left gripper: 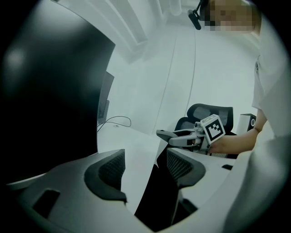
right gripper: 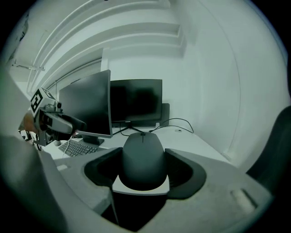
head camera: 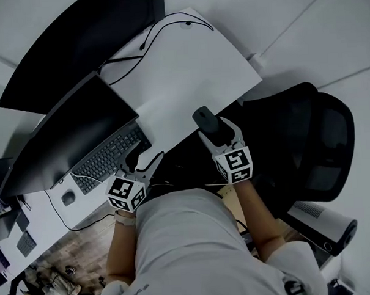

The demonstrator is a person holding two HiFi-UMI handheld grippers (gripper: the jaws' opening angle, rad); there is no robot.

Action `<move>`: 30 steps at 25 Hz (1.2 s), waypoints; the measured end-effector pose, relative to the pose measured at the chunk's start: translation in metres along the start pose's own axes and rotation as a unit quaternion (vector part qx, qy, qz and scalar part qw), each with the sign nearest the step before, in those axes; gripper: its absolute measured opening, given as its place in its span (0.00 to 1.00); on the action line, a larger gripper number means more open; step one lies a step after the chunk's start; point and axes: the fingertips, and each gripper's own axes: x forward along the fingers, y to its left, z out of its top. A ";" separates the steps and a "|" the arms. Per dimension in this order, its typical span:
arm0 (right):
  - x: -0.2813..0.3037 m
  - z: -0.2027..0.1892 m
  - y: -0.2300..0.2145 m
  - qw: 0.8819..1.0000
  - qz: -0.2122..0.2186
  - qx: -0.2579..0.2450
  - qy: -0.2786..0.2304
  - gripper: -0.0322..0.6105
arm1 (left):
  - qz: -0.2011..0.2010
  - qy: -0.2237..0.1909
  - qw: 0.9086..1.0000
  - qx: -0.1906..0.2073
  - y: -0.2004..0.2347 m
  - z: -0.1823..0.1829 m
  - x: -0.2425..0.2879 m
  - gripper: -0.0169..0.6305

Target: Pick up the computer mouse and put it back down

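Right gripper (head camera: 212, 129) has its jaws clamped on the dark grey computer mouse (right gripper: 143, 157) at the white desk's (head camera: 193, 64) near edge. Left gripper (left gripper: 145, 168) hangs wide open beside the black keyboard (head camera: 109, 156).

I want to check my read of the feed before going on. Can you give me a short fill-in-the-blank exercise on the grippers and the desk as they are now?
1. The right gripper has its jaws closed on the ____.
2. The left gripper has its jaws open, with ____ between them.
3. The keyboard lies in front of a dark ____.
4. To the person's right stands a black office ____.

Missing words: mouse; nothing; monitor; chair.
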 end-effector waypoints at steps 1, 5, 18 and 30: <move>-0.007 0.001 -0.003 1.000 -0.005 0.003 -0.004 0.50 | -0.004 -0.003 1.000 0.003 -0.003 0.003 0.003 0.46; -0.034 0.004 -0.013 0.999 -0.018 0.019 -0.021 0.50 | -0.024 -0.008 1.000 0.015 -0.013 0.011 0.015 0.46; -0.088 0.009 -0.010 0.996 -0.051 0.031 -0.064 0.50 | -0.066 -0.015 0.997 0.037 -0.033 0.025 0.037 0.46; -0.101 0.000 -0.010 0.995 -0.064 0.036 -0.073 0.50 | -0.077 -0.007 0.996 0.049 -0.034 0.026 0.041 0.46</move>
